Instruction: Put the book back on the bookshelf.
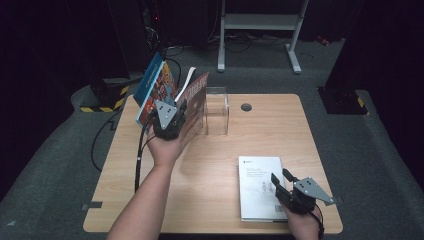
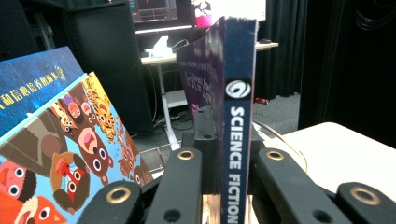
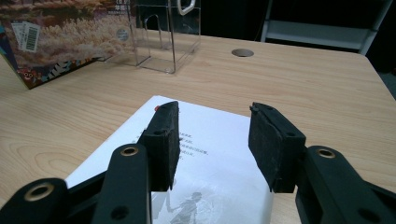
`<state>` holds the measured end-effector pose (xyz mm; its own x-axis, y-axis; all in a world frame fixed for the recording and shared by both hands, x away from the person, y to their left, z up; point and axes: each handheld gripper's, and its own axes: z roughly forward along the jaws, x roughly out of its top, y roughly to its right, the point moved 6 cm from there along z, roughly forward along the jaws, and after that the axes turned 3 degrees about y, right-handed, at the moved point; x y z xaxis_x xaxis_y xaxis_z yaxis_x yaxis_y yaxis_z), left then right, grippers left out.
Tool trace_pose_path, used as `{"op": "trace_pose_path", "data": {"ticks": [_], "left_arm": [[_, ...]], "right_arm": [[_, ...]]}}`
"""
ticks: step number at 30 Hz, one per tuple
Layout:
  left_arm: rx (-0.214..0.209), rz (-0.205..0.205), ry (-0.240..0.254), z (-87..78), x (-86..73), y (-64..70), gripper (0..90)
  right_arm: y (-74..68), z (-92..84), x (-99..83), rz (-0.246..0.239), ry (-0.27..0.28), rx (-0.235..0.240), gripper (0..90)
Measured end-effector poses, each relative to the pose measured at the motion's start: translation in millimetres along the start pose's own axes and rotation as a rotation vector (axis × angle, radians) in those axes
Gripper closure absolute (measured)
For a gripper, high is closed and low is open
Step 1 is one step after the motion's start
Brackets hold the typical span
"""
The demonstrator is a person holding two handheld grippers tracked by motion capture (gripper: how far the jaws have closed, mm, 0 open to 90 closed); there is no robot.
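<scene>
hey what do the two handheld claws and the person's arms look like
Both the left claw and the right claw are black, each topped by a grey three-cornered plate with small holes. Jaws are flat black bars with brass-ringed holes and dark pads. A black cable trails from the left claw. The forearms are bare, without sleeves.

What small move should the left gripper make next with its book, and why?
Probably carry the Science Fiction book, clamped upright by the left gripper, sideways into the clear holder beside it. The cartoon-animal book already leans there; the holder looks empty.

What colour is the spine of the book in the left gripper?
Dark blue spine with white "SCIENCE FICTION" lettering, best in the left gripper view.
</scene>
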<state>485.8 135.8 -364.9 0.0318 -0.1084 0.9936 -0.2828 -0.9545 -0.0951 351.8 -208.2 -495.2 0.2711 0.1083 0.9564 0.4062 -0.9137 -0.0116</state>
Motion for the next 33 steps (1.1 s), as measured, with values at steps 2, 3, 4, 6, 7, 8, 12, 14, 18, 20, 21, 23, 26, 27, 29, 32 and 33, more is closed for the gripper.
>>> {"op": "trace_pose_path", "data": {"ticks": [2, 3, 4, 6, 7, 8, 12, 14, 18, 20, 21, 23, 26, 27, 29, 32, 33], "left_arm": [[0.000, -0.016, -0.002, 2.8, -1.2, -1.3, 83.7], [0.000, -0.016, -0.005, 3.9, -2.1, -1.9, 83.7], [0.002, -0.018, -0.003, 5.3, -2.7, -2.1, 83.8], [0.006, -0.017, -0.008, 8.0, -4.1, -2.4, 83.7], [0.008, -0.019, -0.007, 9.2, -4.3, -2.5, 83.7], [0.010, -0.020, -0.009, 10.6, -4.7, -3.0, 83.8], [0.013, -0.030, -0.005, 15.9, -4.6, -3.3, 83.7], [0.014, -0.032, -0.003, 18.3, -4.4, -3.4, 83.8], [0.016, -0.032, -0.002, 24.0, -5.1, -2.5, 83.7], [0.014, -0.034, -0.002, 27.7, -6.7, -1.1, 83.7], [0.015, -0.037, 0.001, 29.0, -7.2, -0.6, 83.7], [0.014, -0.041, 0.001, 31.5, -8.6, 0.5, 83.7], [0.011, -0.043, 0.005, 36.2, -10.7, 2.2, 83.7], [0.012, -0.046, 0.008, 38.3, -11.1, 2.1, 83.7], [0.014, -0.051, 0.009, 41.0, -11.5, 2.0, 83.7], [0.019, -0.052, 0.011, 47.2, -11.2, 2.1, 83.8], [0.021, -0.051, 0.010, 49.0, -11.5, 2.4, 83.7]], "right_arm": [[0.5, -0.3, 0.1, 0.003, 0.000, -0.003, 54.9], [0.7, -0.5, 0.0, 0.007, -0.003, -0.004, 55.0], [0.8, -0.6, 0.0, 0.011, -0.003, -0.004, 55.0], [0.6, -0.5, -0.2, 0.011, -0.004, -0.004, 55.0], [0.5, -0.5, -0.3, 0.010, -0.005, -0.007, 55.1], [0.4, -0.4, -0.4, 0.009, -0.006, -0.007, 55.1], [0.8, -0.4, -0.7, 0.007, -0.005, -0.008, 55.0], [0.8, 0.1, -1.2, 0.013, -0.006, -0.007, 54.9], [0.2, 0.8, -1.8, 0.007, -0.007, -0.007, 54.7], [-0.2, 1.1, -2.1, 0.008, -0.009, -0.005, 54.6], [-0.4, 1.2, -2.4, 0.006, -0.010, -0.005, 54.7], [-0.4, 1.2, -2.8, 0.005, -0.013, -0.007, 54.7], [-0.5, 1.1, -2.8, 0.005, -0.013, -0.007, 54.8], [-0.7, 1.1, -2.8, 0.006, -0.011, -0.004, 54.9], [-0.7, 0.8, -2.7, 0.008, -0.009, -0.005, 54.9], [-0.6, 0.4, -2.6, 0.006, -0.007, -0.006, 55.0], [-0.8, 0.3, -2.4, 0.005, -0.005, -0.006, 55.1]]}}
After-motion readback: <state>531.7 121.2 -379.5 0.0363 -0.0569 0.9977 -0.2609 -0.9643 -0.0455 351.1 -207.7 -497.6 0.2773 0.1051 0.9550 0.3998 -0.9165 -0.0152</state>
